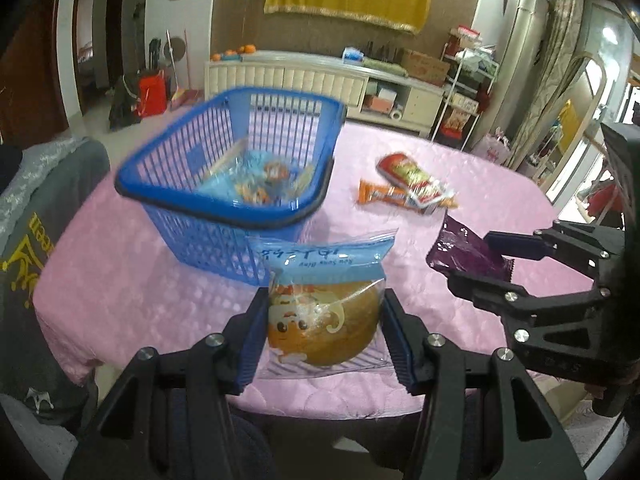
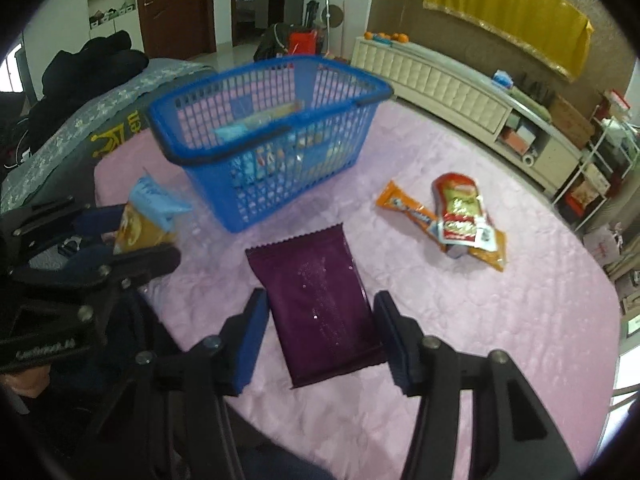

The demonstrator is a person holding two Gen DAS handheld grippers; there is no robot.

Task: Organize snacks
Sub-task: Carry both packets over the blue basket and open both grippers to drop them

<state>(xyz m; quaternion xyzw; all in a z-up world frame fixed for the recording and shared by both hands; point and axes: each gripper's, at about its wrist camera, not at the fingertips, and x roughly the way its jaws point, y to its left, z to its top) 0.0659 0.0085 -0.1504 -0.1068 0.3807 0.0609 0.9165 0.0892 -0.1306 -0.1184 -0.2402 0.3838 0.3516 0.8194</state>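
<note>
My left gripper (image 1: 325,298) is shut on a bun in a clear and blue packet (image 1: 320,324), held above the pink table (image 1: 140,280). The right wrist view shows that packet (image 2: 148,216) at the left. My right gripper (image 2: 320,300) is shut on a flat purple packet (image 2: 320,300), which hangs between its blue pads; the left wrist view has this packet (image 1: 460,244) at the right. A blue basket (image 1: 280,94) (image 2: 260,66) stands further back with snack packets (image 1: 264,184) inside. An orange bar (image 2: 400,202) and a red pouch (image 2: 460,208) lie on the table to its right.
A grey cloth with yellow print (image 1: 32,220) lies over something at the table's left edge. Beyond the table stands a cream low cabinet (image 2: 440,76) along a wall with a yellow cloth. The table's front edge is right under both grippers.
</note>
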